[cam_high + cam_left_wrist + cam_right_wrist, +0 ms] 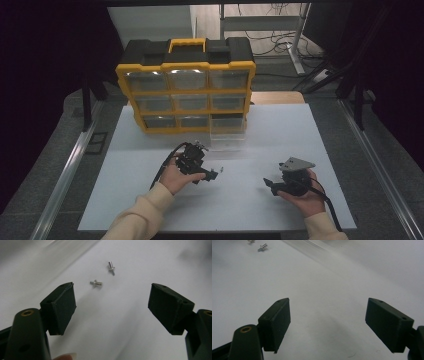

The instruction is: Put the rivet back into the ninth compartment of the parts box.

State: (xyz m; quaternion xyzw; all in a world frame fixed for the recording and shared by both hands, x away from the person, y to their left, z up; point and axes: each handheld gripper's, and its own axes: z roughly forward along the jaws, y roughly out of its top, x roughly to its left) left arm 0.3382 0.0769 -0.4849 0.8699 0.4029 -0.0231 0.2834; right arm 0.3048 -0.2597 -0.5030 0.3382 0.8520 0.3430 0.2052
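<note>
Left gripper view has two small metal pins [96, 283] at 12 o'clock, left gripper [111, 307] wide open, empty. Looks like pickup approach; next it probably needs lowering over one. Right gripper [327, 322] gapes empty too.

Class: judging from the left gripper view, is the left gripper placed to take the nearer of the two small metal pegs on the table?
Probably yes. The left gripper has its jaws wide open, and the nearer peg lies on bare white table just ahead of them, apart from the second peg; nothing lies between.

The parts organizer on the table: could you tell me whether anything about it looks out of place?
Yes. The yellow parts organizer has one clear drawer pulled out onto the white table at its bottom right, and two small metal pins lie loose on the table ahead of the open left gripper.
</note>
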